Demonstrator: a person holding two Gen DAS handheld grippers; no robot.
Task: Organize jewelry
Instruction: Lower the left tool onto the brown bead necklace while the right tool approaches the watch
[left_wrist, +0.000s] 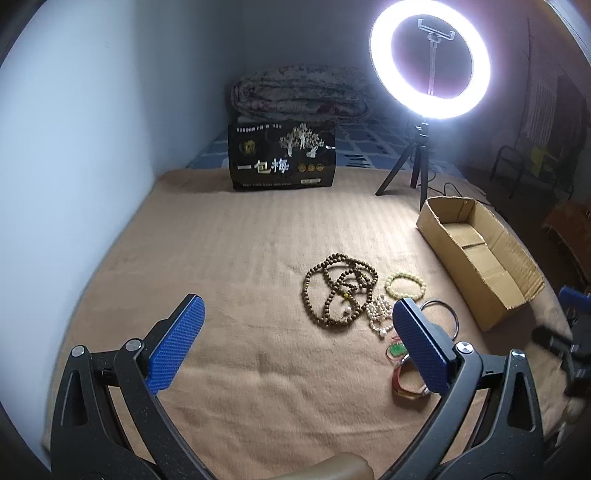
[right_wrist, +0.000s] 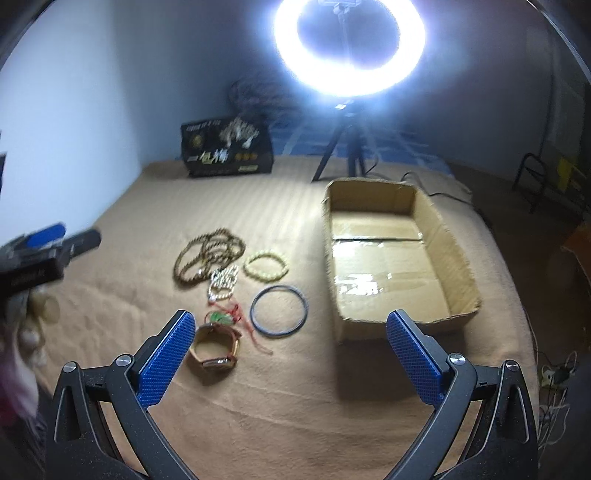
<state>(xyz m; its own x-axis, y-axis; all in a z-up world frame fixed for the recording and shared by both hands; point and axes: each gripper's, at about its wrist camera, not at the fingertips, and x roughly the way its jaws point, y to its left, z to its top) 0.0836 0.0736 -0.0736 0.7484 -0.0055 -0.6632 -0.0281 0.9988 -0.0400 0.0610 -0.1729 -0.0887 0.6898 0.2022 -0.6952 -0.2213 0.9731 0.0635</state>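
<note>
Jewelry lies in a loose group on a tan blanket (left_wrist: 240, 251). A long brown bead necklace (left_wrist: 338, 290) (right_wrist: 208, 254) is at the far side. Beside it lie a yellow bead bracelet (left_wrist: 405, 285) (right_wrist: 266, 266), a white pearl string (left_wrist: 378, 314) (right_wrist: 222, 282), a dark thin bangle (right_wrist: 279, 310) (left_wrist: 441, 314), a green pendant on a red cord (right_wrist: 221, 317) (left_wrist: 396, 349) and a brown strap watch (right_wrist: 216, 349) (left_wrist: 408, 384). An open cardboard box (right_wrist: 391, 258) (left_wrist: 476, 254) stands to their right, empty. My left gripper (left_wrist: 297, 336) and right gripper (right_wrist: 291, 350) are both open and empty, above the blanket.
A lit ring light on a tripod (left_wrist: 430, 59) (right_wrist: 349, 40) stands behind the box, with a cable on the blanket. A black printed bag (left_wrist: 282, 157) (right_wrist: 227, 147) and a folded quilt (left_wrist: 299, 94) sit at the back by the wall. A chair (right_wrist: 535, 181) stands right.
</note>
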